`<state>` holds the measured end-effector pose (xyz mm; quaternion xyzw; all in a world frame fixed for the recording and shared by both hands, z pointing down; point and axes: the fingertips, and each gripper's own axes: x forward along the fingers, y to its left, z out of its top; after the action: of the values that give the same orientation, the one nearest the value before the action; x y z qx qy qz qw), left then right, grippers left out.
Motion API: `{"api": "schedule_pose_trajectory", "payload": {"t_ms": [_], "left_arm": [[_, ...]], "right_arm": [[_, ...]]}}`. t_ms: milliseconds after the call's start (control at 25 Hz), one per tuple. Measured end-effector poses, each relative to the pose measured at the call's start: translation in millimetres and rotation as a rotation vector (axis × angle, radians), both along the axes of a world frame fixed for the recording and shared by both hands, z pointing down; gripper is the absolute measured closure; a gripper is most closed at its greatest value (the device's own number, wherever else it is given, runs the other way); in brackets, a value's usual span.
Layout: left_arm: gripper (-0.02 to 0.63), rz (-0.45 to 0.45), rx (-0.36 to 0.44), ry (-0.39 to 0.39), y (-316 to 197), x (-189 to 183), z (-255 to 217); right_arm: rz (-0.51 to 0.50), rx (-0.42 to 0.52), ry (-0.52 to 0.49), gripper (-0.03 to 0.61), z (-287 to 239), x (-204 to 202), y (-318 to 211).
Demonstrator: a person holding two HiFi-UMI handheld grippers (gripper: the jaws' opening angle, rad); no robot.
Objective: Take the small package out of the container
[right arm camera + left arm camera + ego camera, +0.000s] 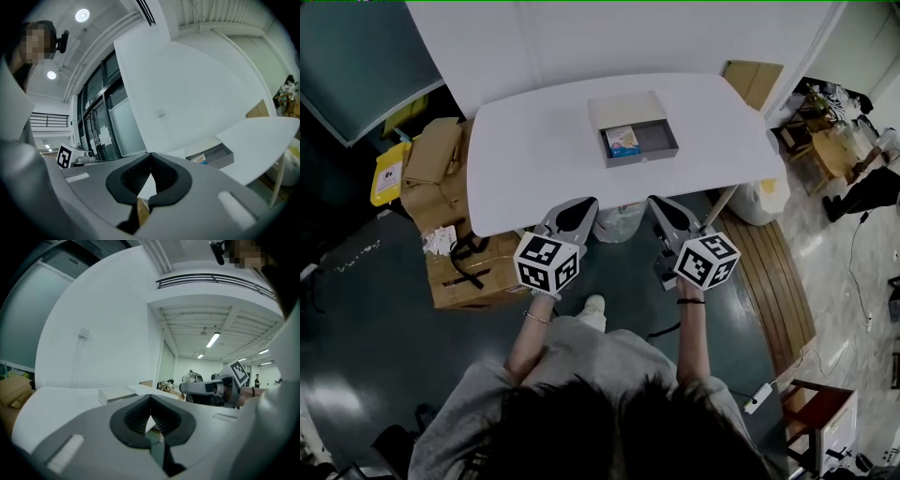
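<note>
Empty, jaws pressed together, left hand-held gripper (585, 203) and right hand-held gripper (657, 202) hung at the edge of the table (534, 141), which bore the container (627, 101) with the small package (622, 141).

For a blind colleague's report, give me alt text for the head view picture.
From above, a person holds the left gripper and right gripper, both shut, at a white table. Farther on, a small package lies in an open grey container.

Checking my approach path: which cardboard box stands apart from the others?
The cardboard box beyond the table's far right corner; the other boxes are piled together at the table's left end.
</note>
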<state>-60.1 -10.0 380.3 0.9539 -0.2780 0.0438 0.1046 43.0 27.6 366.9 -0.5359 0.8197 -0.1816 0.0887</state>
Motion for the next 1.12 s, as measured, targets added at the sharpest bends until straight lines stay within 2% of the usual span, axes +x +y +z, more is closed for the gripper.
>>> {"api": "schedule_pose_trajectory", "payload": {"t_ms": [720,1120], "left_arm": [[0.621,0.087,-0.049,-0.007,-81.4,32.9,19.3],[0.621,0.092,-0.081,-0.019,-92.7,44.4,35.9]], "right_arm": [[0.055,-0.065,-0.033,0.565,21.7,17.4,-80.8],[0.074,-0.095,-0.050,0.565,35.1,33.0,-97.0]]}}
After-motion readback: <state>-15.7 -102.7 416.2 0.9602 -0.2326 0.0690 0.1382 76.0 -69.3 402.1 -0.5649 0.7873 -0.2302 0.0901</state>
